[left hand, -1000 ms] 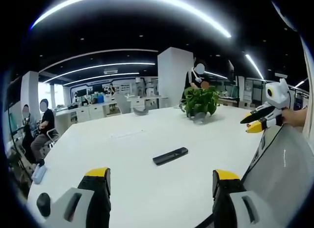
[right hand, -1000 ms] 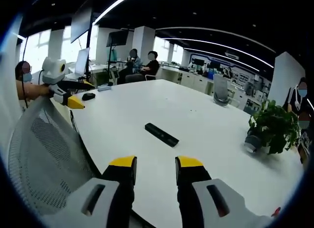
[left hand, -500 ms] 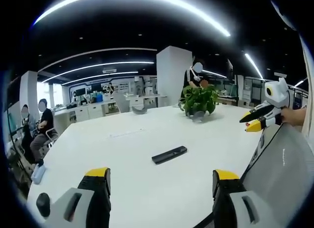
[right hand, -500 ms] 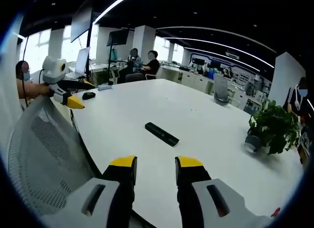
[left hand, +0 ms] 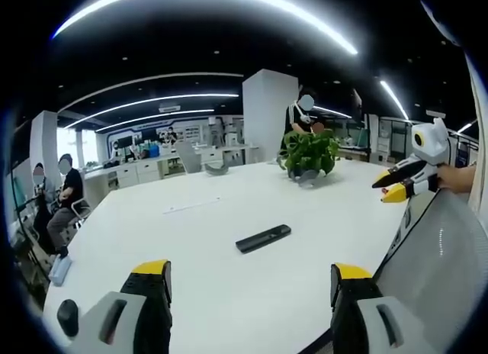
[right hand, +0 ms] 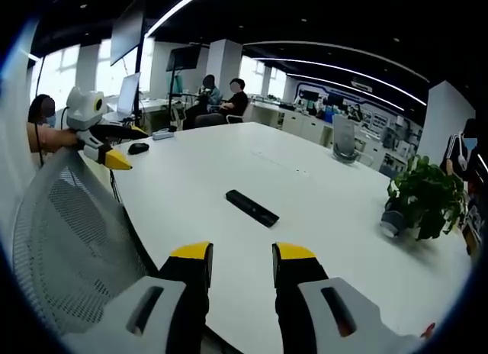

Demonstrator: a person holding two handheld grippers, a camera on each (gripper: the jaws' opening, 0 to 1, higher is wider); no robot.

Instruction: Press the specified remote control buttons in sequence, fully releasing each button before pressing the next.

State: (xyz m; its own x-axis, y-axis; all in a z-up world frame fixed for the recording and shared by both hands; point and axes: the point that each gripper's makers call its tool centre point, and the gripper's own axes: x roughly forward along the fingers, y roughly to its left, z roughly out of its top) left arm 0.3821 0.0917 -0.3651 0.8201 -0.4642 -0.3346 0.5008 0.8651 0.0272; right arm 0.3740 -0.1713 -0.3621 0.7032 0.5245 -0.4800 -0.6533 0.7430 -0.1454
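Open-plan office: on the white surface (left hand: 229,293) a black remote control (left hand: 264,239) lies untouched, left tongs (left hand: 248,274) spread wide, right tongs (right hand: 242,255) slightly parted, both held back, apparently pre-approach.

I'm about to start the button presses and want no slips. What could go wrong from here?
The slim black remote control lies loose on the smooth white table, so a press may push it sideways. The left gripper stands wide open, the right gripper less so; neither steadies it. A mesh chair back could snag the approach.

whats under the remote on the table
The remote lies flat on the bare white table, nothing else beside it. Whatever might sit directly beneath it is covered by its body.
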